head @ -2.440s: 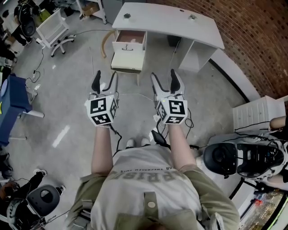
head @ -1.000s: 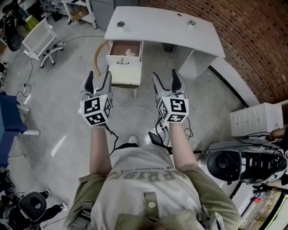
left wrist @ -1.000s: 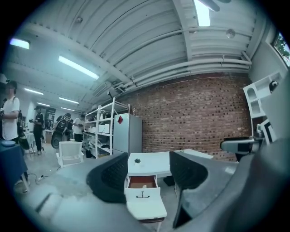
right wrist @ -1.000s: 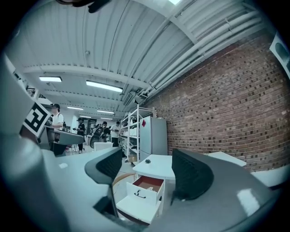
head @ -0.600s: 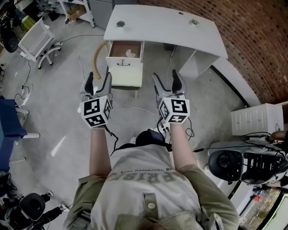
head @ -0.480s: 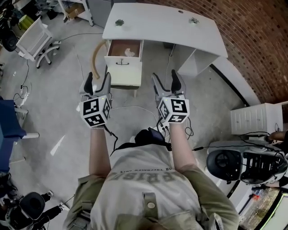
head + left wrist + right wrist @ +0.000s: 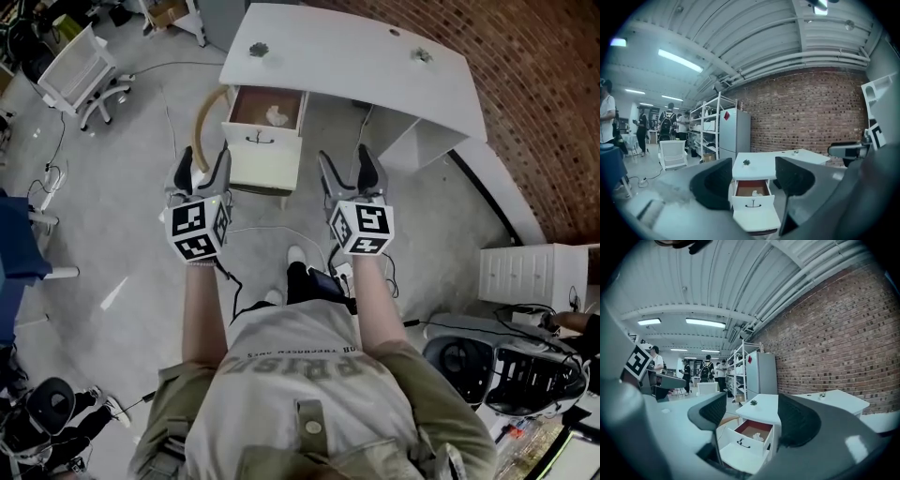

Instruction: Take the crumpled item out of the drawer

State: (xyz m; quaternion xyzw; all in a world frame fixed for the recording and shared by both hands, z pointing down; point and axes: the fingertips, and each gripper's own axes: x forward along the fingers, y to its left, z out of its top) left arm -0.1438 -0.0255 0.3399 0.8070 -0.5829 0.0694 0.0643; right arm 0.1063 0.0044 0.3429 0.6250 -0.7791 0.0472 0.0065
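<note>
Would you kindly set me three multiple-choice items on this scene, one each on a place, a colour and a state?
1. Where is the crumpled item? A. in the open drawer B. on the floor C. on the chair
2. What colour is the desk? A. black B. green C. white
3. The left gripper and right gripper are: A. both shut B. both open, empty C. both holding the item
Key: 1 A, it lies inside the pulled-out drawer; 2 C, its top shows white; 3 B, each gripper view shows jaws apart, nothing between.
</note>
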